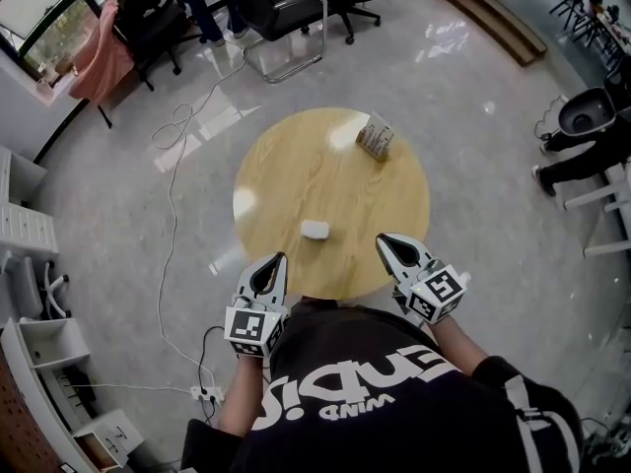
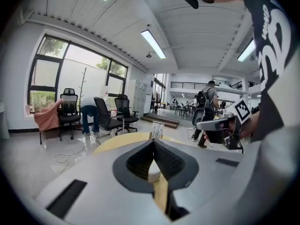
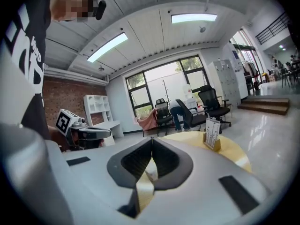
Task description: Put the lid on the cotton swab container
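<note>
Round wooden table (image 1: 296, 166) as landmark. Cotton swab container (image 1: 315, 230), small white oblong, sits on table just short of centre, toward person's side. Can't tell whether lid is on; too small. Card holder (image 1: 375, 136) at table's far-right part, well apart from container. Left gripper (image 1: 281, 256) over table's near edge, left of container, jaws pressed together, nothing held. Right gripper (image 1: 381, 237) over near edge, right of container, jaws also fully together, empty. Neither touches container.
</note>
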Demonstrator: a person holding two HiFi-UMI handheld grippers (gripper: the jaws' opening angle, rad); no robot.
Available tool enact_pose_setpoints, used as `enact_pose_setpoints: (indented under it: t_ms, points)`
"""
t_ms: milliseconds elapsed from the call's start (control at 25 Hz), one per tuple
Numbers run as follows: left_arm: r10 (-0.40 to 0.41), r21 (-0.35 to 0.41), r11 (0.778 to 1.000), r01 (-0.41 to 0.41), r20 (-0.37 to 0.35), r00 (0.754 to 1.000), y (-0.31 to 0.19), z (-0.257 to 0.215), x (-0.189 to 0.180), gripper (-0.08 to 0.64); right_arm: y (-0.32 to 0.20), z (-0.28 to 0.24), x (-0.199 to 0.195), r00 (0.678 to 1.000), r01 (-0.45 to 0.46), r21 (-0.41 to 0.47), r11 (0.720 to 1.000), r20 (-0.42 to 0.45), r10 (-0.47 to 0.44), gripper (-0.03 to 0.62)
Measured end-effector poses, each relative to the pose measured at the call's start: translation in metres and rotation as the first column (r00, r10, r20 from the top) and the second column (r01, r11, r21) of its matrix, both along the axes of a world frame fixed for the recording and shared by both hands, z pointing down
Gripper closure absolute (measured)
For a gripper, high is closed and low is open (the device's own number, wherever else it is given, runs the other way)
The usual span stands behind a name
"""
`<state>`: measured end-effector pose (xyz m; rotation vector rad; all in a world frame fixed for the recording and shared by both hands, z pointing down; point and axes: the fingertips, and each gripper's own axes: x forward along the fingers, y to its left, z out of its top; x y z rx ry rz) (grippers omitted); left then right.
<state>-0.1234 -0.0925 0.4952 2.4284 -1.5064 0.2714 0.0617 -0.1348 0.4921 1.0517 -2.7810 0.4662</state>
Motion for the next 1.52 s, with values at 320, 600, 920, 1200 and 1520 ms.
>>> enact_pose_setpoints:
  t_ms: [320, 600, 920, 1200, 1520]
  points:
    - [-0.127, 0.012, 0.992, 0.128, -0.079, 0.989, 0.019, -0.014, -0.026, 0.548, 0.004, -0.015, 0.004, 1.0, -0.009, 0.05, 0.999, -0.01, 0.009, 0.589]
    - [-0.151, 0.029, 0.988, 0.155, -0.1, 0.983, 0.014, -0.02, -0.028, 0.548, 0.006, -0.009, -0.004, 0.999, -0.005, 0.072, 0.997, -0.046, 0.008, 0.589]
    - [-0.189, 0.04, 0.981, 0.192, -0.081, 0.979, 0.0, -0.027, -0.033, 0.548, -0.001, -0.014, -0.006, 0.998, -0.002, 0.099, 0.995, -0.066, 0.008, 0.589]
    - [-0.189, 0.055, 0.98, 0.194, -0.091, 0.978, -0.002, -0.03, -0.027, 0.548, 0.0, -0.009, -0.013, 0.997, 0.019, 0.093, 0.995, -0.072, -0.012, 0.589]
    - [-0.186, 0.05, 0.98, 0.191, -0.097, 0.978, -0.006, -0.03, -0.03, 0.548, -0.009, -0.013, -0.025, 0.998, 0.033, 0.107, 0.994, -0.055, -0.027, 0.589]
